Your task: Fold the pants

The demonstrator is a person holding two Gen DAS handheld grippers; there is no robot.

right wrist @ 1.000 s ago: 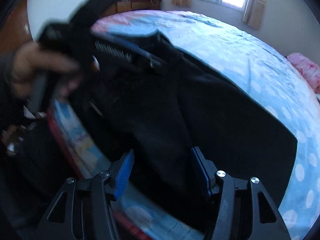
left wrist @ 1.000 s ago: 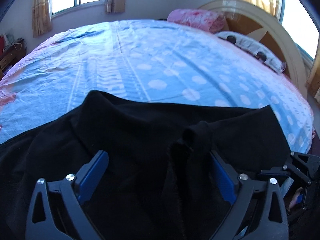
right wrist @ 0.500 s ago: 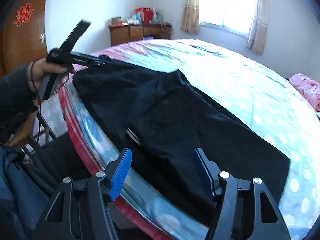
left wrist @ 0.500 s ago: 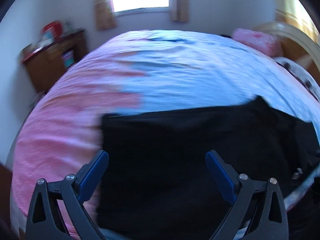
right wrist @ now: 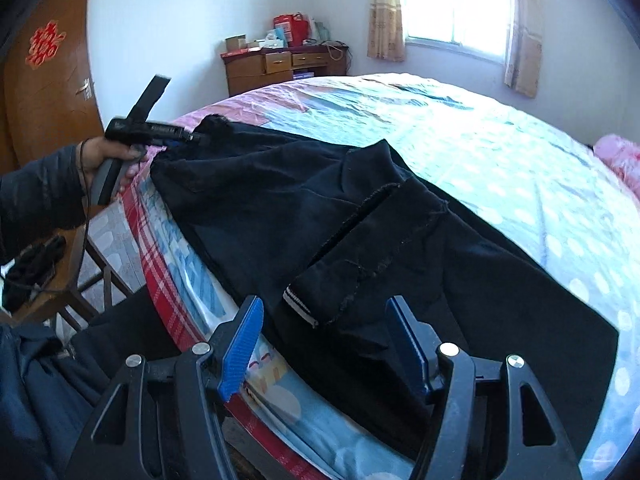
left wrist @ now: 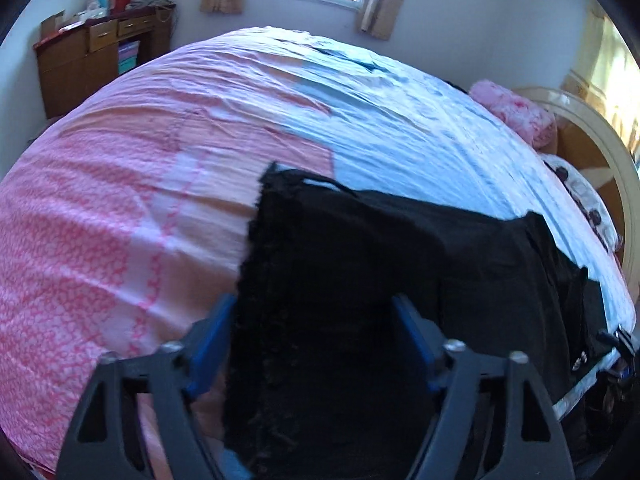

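Left gripper [left wrist: 312, 344] fingers apart, straddling black pants [right wrist: 360, 240] hem; right gripper [right wrist: 324, 340] fingers apart, empty. Risk: cloth at 7 o'clock bed [right wrist: 500, 152] edge sliding off if tugged.

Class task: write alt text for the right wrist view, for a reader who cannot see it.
Black fabric pants lie spread along the near edge of a pink-and-blue sheeted bed. The open right tool hovers over them, while the left tool meets their far end.
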